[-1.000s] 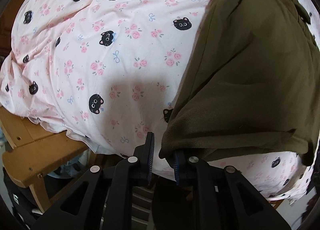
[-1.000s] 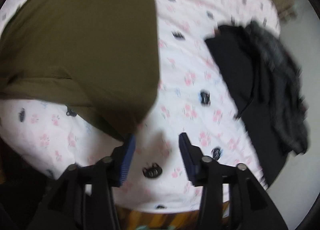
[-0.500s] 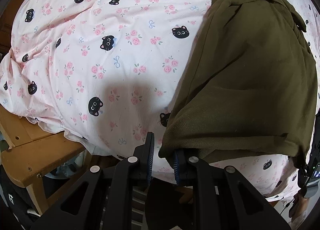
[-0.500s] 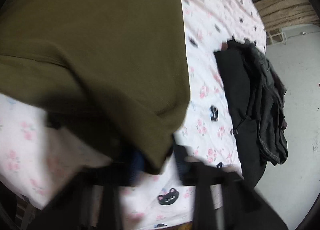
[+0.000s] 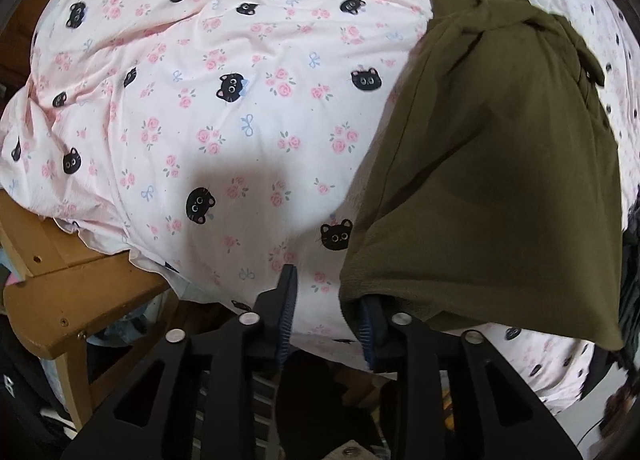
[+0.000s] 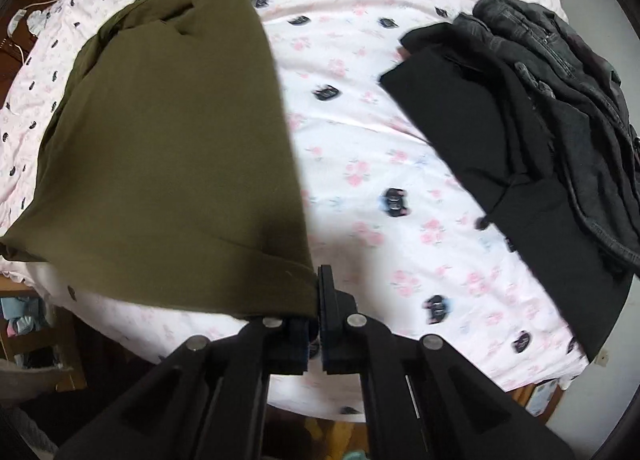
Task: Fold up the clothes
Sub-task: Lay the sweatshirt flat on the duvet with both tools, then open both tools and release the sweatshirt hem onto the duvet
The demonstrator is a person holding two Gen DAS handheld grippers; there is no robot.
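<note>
Olive garment [image 6: 172, 148] lies spread on the bed [image 5: 224, 132]. Your right tool [image 6: 314, 324] is clamped on its near corner. Your left tool [image 5: 326, 316] has just been opening; its jaws stand apart, the hem draped over one pad. Dark clothes [image 6: 532, 112] lie well apart.
</note>
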